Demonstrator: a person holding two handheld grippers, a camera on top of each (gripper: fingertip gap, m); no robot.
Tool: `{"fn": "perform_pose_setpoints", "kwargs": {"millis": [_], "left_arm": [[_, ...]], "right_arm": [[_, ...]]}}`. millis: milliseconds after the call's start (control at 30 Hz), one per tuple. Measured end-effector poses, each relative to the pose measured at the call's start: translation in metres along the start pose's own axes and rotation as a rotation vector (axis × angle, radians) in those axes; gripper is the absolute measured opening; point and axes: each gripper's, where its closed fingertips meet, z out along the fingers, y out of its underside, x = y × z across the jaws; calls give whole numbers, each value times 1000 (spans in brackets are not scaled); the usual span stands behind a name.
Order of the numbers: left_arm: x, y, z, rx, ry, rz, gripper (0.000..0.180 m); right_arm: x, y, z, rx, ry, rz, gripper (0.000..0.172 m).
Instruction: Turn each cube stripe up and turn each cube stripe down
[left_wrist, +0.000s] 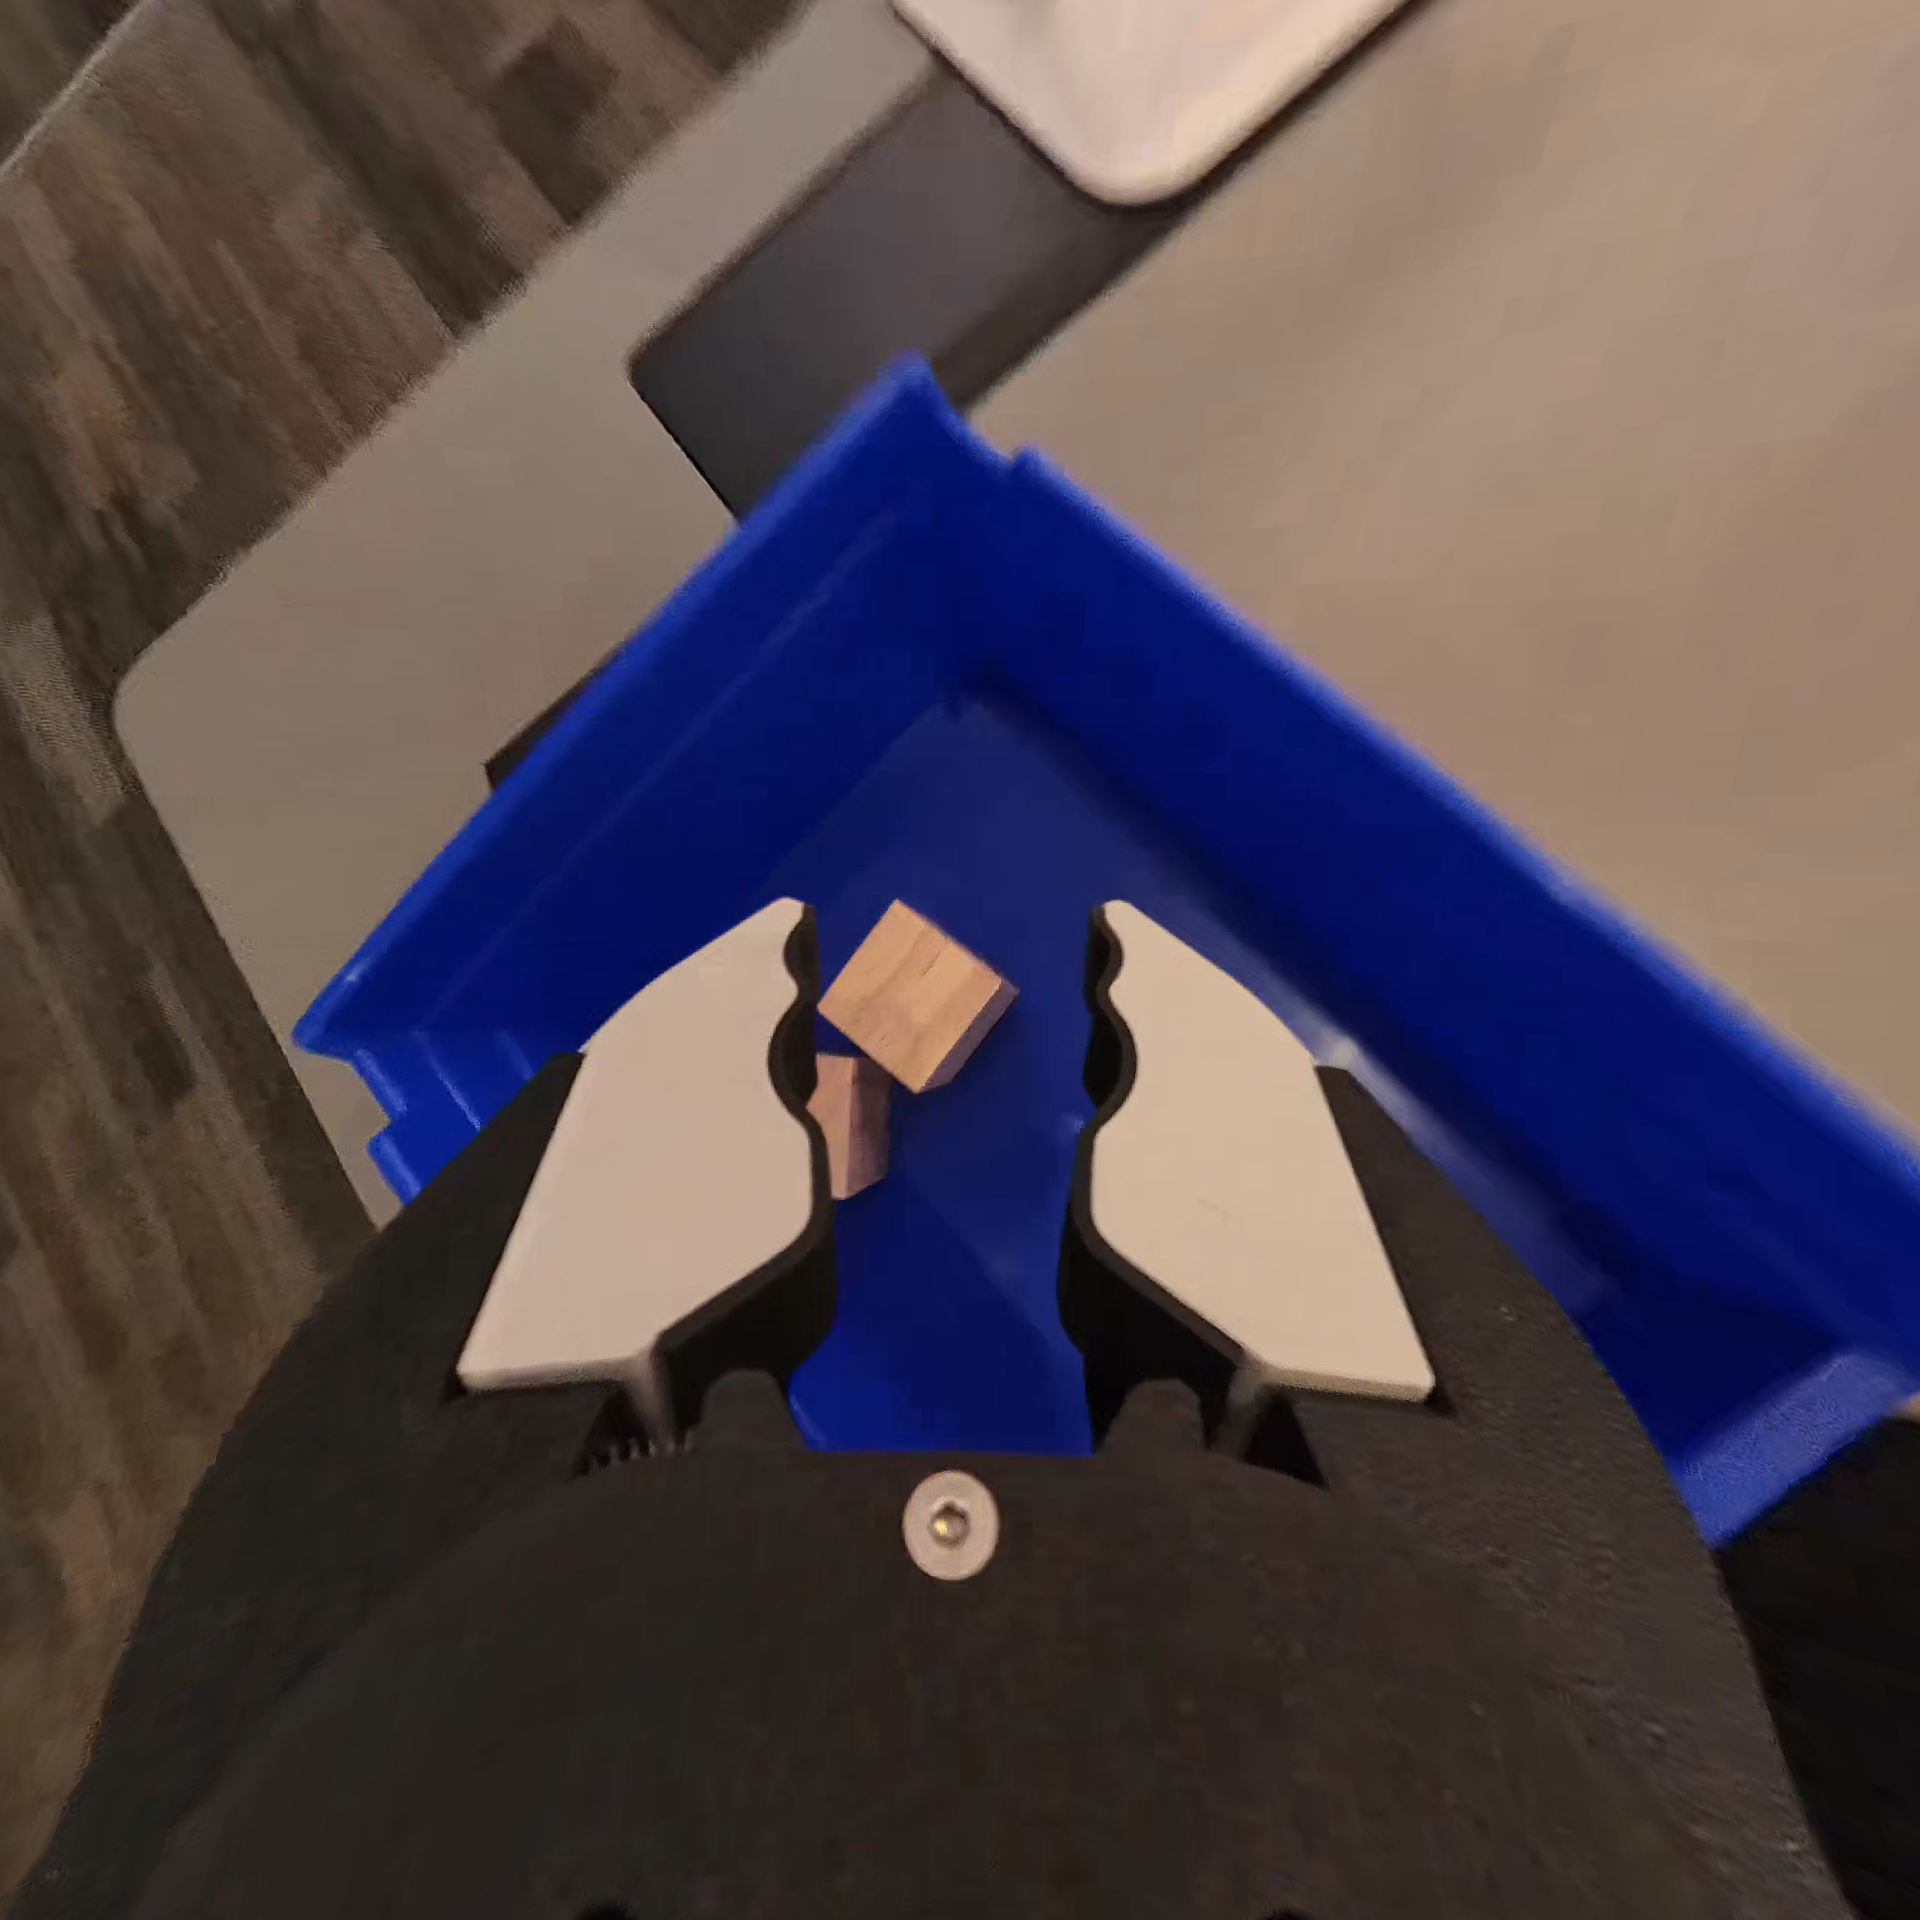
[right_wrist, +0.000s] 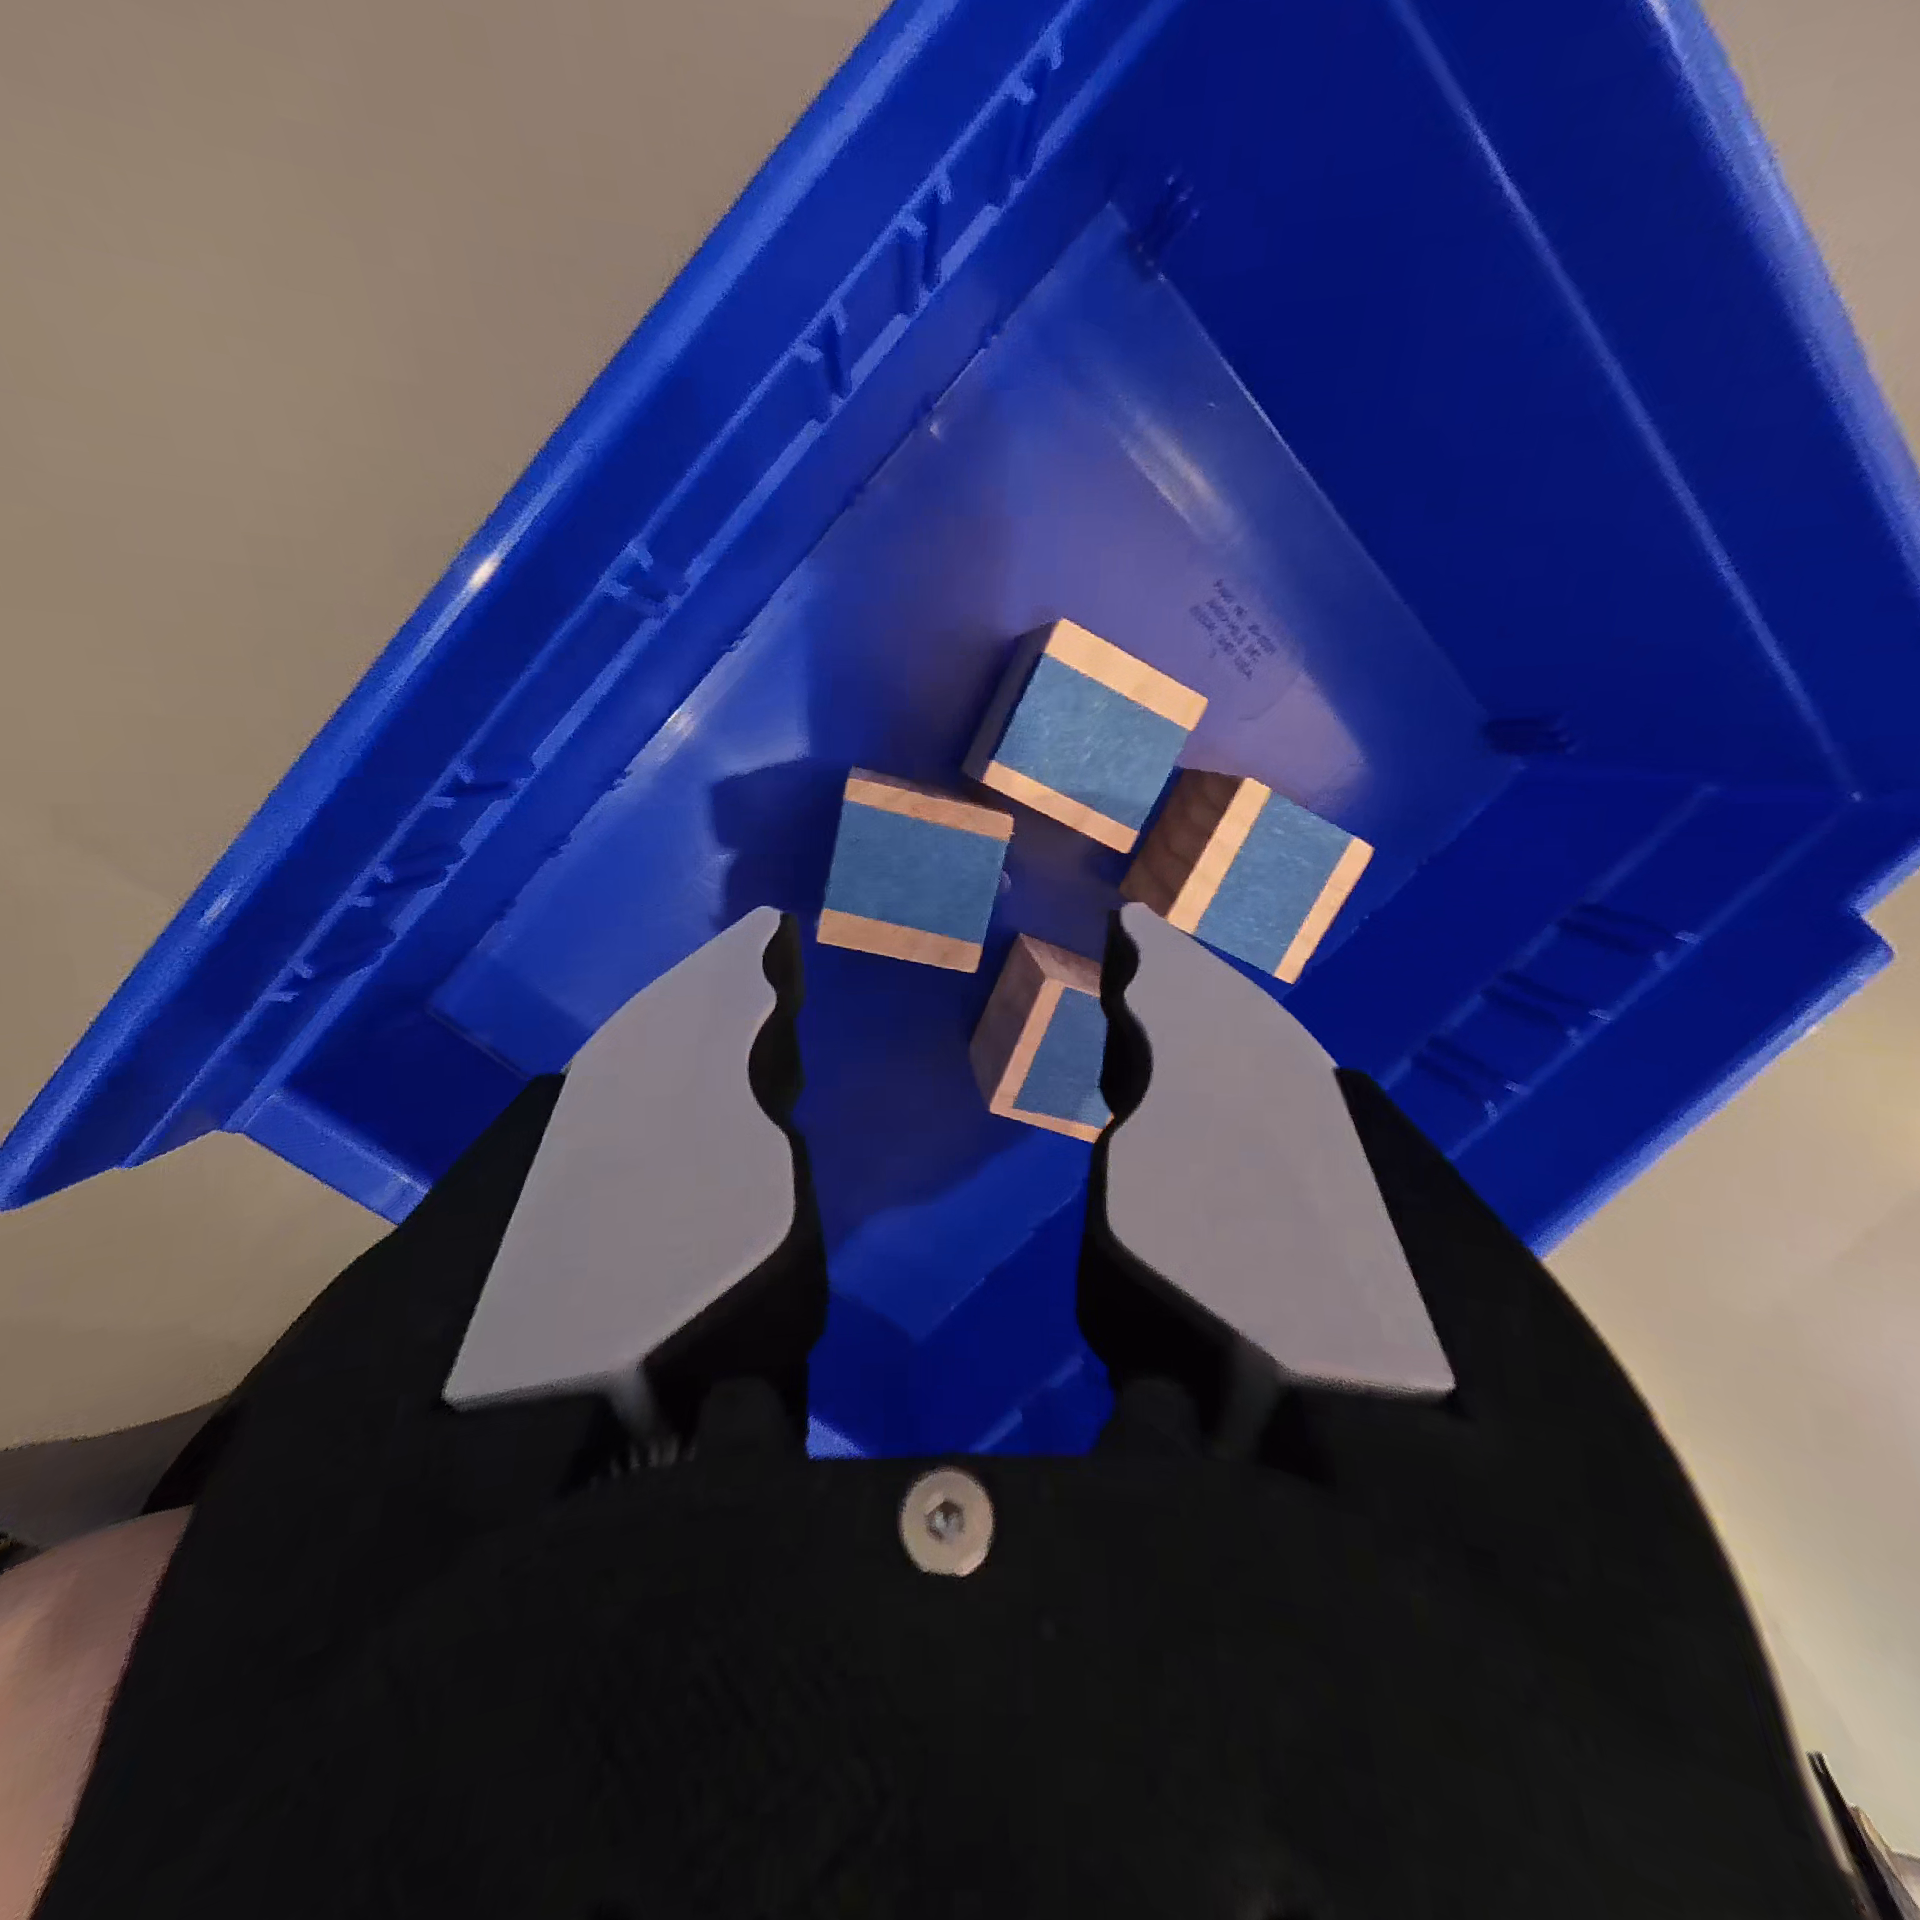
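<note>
Two deep blue plastic bins are seen on a pale beige worktop, one under each handheld gripper. In the right wrist view, the blue bin (right_wrist: 727, 582) holds four small wooden cubes near the middle of its floor, each shown with a blue tape stripe facing up: a left cube (right_wrist: 914, 883), a far cube (right_wrist: 1086, 732), a right cube (right_wrist: 1262, 883) touching the far one at a corner, and a nearest cube (right_wrist: 1044, 1039), partly hidden behind one finger. The jaws of the right gripper (right_wrist: 951, 925) are spread wide above them; the nearest cube lies beside the inner edge of one finger (right_wrist: 1195, 1122), but nothing is pinched. In the left wrist view, which is blurred, another blue bin (left_wrist: 1299, 790) is seen, one of its corners reaching toward a gap in the worktop where a dark panel and patterned carpet show. On its floor lie a plain-faced wooden cube (left_wrist: 914, 992) and a second, darker wooden cube (left_wrist: 847, 1127) half hidden by a finger; no stripe is visible on either. The jaws of the left gripper (left_wrist: 951, 920) are likewise spread, with clear space on both sides of the plain cube, so it is not gripped. It is judged that the stripe-up half is done or nearly so, while stripe-down work looks partly done; other cubes may lie hidden.
</note>
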Motion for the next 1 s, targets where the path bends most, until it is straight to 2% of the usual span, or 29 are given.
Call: {"fn": "perform_pose_setpoints", "kwargs": {"millis": [100, 200, 333, 533, 700, 833, 1000], "left_arm": [[-2, 32, 25, -156, -19, 123, 51], [-2, 49, 41, -261, -6, 129, 60], [-1, 58, 52, -282, 11, 181, 67], [-3, 57, 63, -270, 26, 216, 62], [-9, 70, 70, -346, 17, 219, 62], [-10, 68, 76, -317, 15, 236, 58], [-11, 73, 78, -351, 10, 245, 56]], "right_arm": [[-4, -1, 5, -16, -16, -17, 58], [-5, 0, 9, -37, -20, -24, 58], [-9, -1, 11, -41, -31, -40, 58], [-12, -4, 10, -31, -40, -57, 58], [-16, -4, 11, -43, -47, -76, 58], [-19, -6, 14, -50, -51, -98, 57], [-24, -5, 17, -80, -64, -106, 55]]}}
